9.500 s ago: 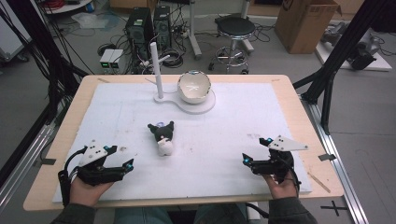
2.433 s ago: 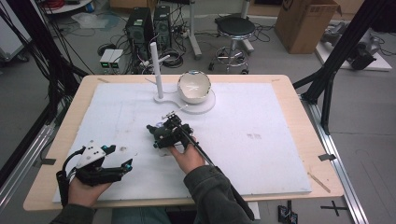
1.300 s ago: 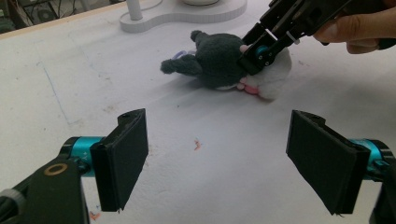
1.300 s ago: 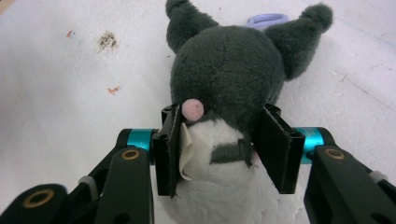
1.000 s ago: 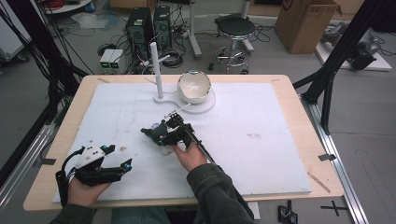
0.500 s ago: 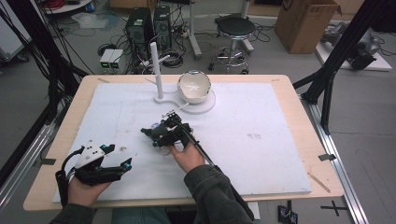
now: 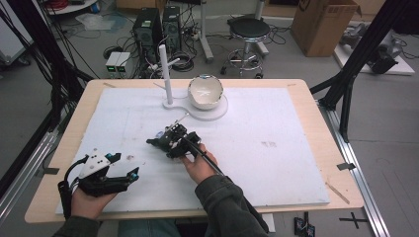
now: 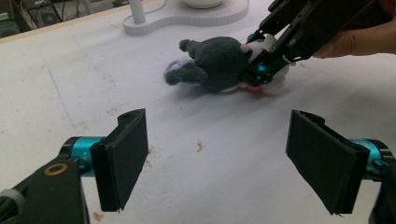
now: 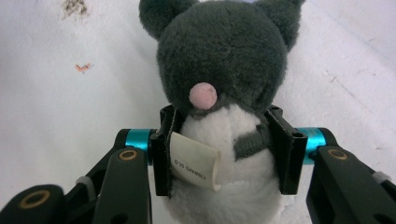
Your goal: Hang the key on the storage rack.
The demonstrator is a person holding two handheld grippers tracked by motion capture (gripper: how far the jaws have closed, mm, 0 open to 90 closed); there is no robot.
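Note:
A dark grey and white plush toy (image 9: 224,56) with a pink nose lies on the white mat (image 7: 276,148) near the table's middle. My right gripper (image 9: 223,156) is shut on its white belly, one jaw on each side, with a paper tag by the left jaw. In the high view the right gripper (image 7: 160,142) covers most of the plush toy (image 7: 159,134). My left gripper (image 7: 129,174) rests open at the front left. The left gripper view has its own left gripper (image 8: 224,163) empty, with the plush toy (image 8: 210,63) and right gripper (image 8: 266,70) beyond it.
A white stand base (image 7: 197,112) at the back centre carries an upright white post (image 7: 164,74) and a white bowl (image 7: 205,92). The wooden table edge (image 7: 341,148) frames the mat. Small orange specks (image 8: 200,147) lie on the mat.
The right gripper came from the front right to the plush toy at the centre and shut on it; over the last second it has drifted slightly left. The left gripper has stayed put.

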